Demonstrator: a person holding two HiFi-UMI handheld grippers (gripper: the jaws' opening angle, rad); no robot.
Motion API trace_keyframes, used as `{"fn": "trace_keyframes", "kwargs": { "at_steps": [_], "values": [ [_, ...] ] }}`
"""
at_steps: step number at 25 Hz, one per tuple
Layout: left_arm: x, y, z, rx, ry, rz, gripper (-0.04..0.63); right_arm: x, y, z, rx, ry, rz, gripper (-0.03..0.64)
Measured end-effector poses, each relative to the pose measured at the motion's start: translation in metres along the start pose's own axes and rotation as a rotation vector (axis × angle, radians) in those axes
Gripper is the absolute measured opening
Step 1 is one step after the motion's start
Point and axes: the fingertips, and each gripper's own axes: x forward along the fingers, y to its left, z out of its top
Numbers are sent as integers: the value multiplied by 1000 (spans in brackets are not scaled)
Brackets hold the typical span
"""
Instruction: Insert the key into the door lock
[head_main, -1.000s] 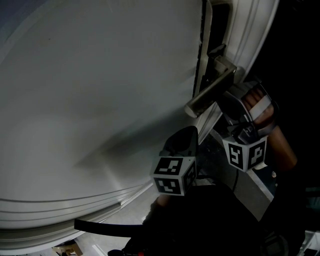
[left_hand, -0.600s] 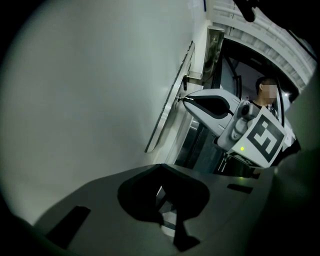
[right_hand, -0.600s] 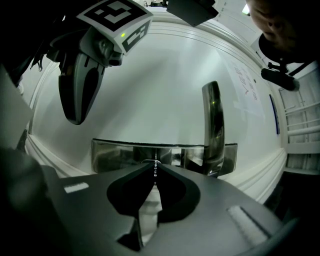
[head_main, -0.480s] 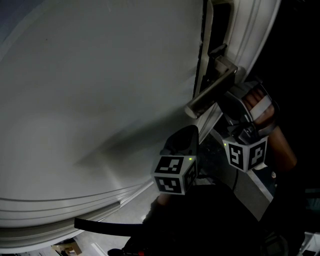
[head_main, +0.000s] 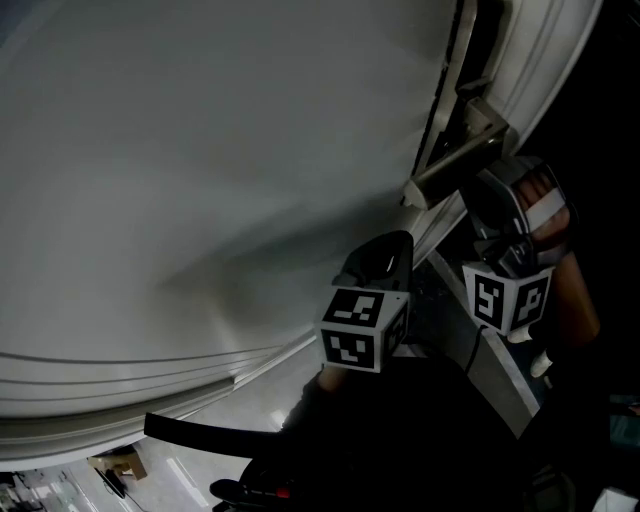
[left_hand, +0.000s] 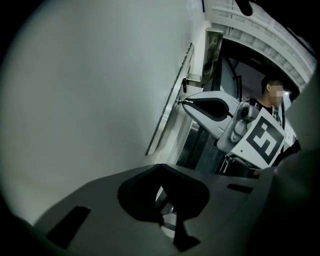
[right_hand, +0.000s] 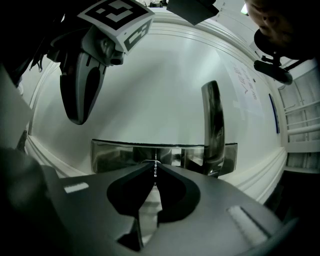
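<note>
Right gripper: clenched on the key, its tip at the lock plate, aligned for entry.
Left gripper: closed, empty, parked clear at ten o'clock.

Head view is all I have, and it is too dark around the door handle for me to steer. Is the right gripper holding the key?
Observer: Yes. In the right gripper view, the right gripper is shut on a thin silver metal key.
Operator: Where is the tip?
Observer: At the brushed steel lock plate, to the left of the silver lever handle in that view. I cannot tell whether it has entered the keyhole.
Operator: And the other one?
Observer: In its own view, the left gripper has its jaws together with nothing between them.
</note>
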Motion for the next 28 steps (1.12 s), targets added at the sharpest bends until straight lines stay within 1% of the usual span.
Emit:
{"fn": "trace_keyframes", "kwargs": {
  "at_steps": [9,11,13,17,20,22,24,27,28],
  "values": [
    [-5,0,3,10,-14,13,0,2,3,-5,-6,24,4,14],
    [-6,1,3,11,-17,16,0,2,3,-6,20,26,1,14],
    [-8,2,5,10,-23,19,0,2,2,-7,85,33,-4,15],
    [-17,9,5,-6,-34,35,0,-7,4,-11,242,68,-26,17],
    [-22,14,7,-12,-44,43,0,-25,3,-23,367,103,-66,17],
    [-24,18,9,-21,-52,56,0,-37,2,-30,466,105,-91,15],
    [-25,21,9,-27,-57,71,0,-50,2,-35,626,79,-113,12],
    [-23,23,10,-25,-54,75,0,-63,2,-38,954,62,-170,2],
    [-24,22,10,-24,-52,72,0,-66,2,-37,1045,55,-188,2]
  ]
}}
